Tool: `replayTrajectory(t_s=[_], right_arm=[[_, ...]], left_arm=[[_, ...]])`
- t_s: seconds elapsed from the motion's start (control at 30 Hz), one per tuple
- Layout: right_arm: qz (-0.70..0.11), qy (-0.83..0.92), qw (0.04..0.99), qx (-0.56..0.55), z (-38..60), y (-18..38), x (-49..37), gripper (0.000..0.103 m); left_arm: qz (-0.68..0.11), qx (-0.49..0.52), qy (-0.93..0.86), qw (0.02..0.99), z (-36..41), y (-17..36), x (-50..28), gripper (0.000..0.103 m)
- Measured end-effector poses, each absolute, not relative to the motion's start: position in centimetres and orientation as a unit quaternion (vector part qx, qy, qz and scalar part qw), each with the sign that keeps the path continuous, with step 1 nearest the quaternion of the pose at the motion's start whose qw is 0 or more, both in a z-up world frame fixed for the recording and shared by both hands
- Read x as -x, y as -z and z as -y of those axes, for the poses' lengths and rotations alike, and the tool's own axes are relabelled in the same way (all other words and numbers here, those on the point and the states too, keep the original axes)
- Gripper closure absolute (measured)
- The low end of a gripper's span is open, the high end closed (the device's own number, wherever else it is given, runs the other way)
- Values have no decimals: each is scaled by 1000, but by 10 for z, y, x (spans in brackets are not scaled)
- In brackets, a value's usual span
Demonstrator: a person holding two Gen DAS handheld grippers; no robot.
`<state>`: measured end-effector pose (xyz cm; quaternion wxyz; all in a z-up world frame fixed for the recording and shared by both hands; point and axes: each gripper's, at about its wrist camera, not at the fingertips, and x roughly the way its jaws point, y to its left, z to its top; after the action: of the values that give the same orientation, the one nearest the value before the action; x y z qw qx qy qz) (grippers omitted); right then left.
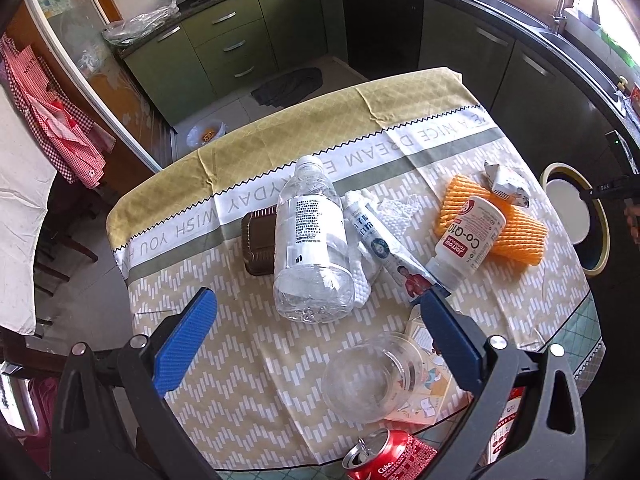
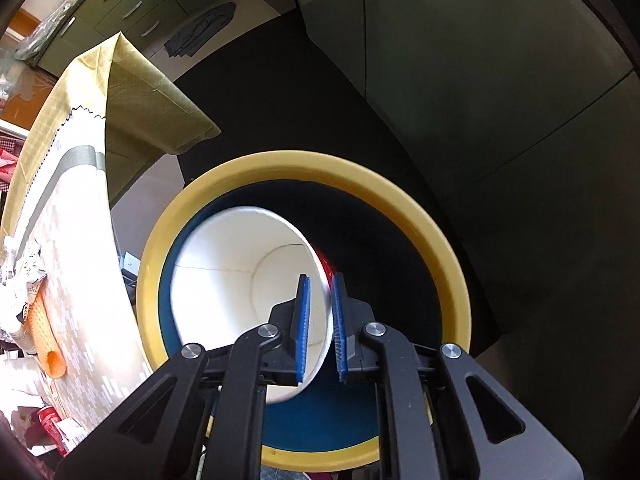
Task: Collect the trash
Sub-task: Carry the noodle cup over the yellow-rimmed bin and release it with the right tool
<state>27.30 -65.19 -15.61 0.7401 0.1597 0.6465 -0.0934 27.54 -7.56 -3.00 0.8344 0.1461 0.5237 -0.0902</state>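
My right gripper [image 2: 321, 276] points down into a yellow-rimmed bin [image 2: 400, 200] beside the table. A white paper cup [image 2: 240, 264] with a red outside lies tilted in the bin's mouth. Its wall passes between the blue pads [image 2: 303, 320], which stand slightly apart from it, so the gripper is open. My left gripper [image 1: 316, 292] hangs wide open and empty over the table, above a clear plastic bottle [image 1: 310, 240]. Around the bottle lie a toothpaste tube [image 1: 384, 248], a white Co-Q10 bottle [image 1: 468, 240], orange foam netting [image 1: 520, 236], crumpled paper [image 1: 506, 184], a clear plastic cup [image 1: 368, 376] and a red cola can [image 1: 390, 456].
A brown plastic tray [image 1: 258, 240] lies left of the bottle and a printed carton [image 1: 428, 396] under the clear cup. The tablecloth [image 1: 248, 360] hangs over the table edges. Green kitchen cabinets [image 1: 232, 48] stand beyond, with a dark mat [image 1: 288, 86] on the floor.
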Motion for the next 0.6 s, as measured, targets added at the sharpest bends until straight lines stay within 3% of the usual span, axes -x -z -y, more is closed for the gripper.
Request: replayTrajectory(t_s=[0.6], right_arm=[[-630,62,758,-158,629,123,-268,91]], left_arm=[[-601,-150,62,783,76,77,-343,6]])
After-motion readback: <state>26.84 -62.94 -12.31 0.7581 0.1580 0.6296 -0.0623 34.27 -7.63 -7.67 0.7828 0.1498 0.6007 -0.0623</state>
